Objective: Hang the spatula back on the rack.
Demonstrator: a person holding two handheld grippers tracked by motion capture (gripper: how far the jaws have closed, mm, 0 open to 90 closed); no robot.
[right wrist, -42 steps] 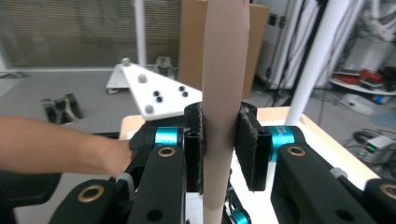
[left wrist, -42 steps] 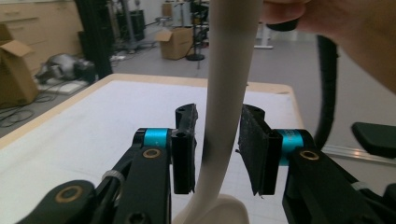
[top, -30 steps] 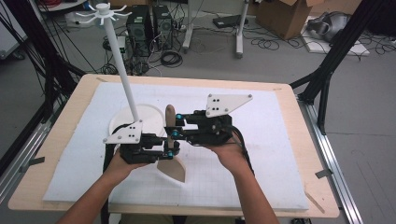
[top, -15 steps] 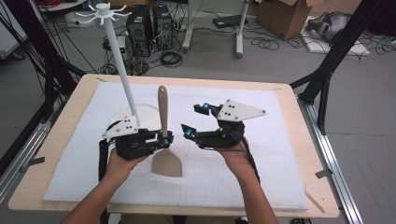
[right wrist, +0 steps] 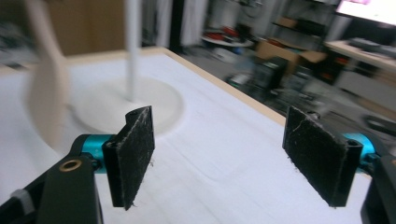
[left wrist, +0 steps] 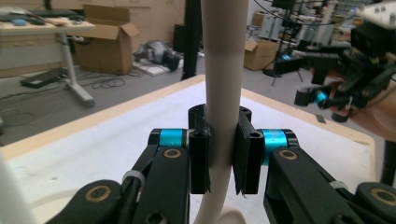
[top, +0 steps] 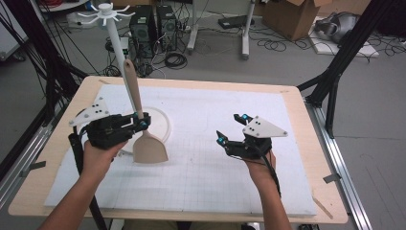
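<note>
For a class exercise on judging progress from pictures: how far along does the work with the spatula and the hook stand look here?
Done: the left gripper is shut on the handle of the beige spatula, holding it upright with the blade low over the white mat. In hand: the lift beside the white hook stand. The right gripper is open and apart. Left, probably: hanging the spatula on a hook at the stand's top.

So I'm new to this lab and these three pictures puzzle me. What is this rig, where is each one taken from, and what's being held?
A person holds two hand-operated grippers. The high view looks down on a table with a white mat. The left gripper is shut on a wooden spatula, held upright, handle up. The left gripper view looks along its fingers clamping the handle. The right gripper is open and empty; the right gripper view shows its fingers spread. Behind the spatula stands a white hook stand on a round base.
</note>
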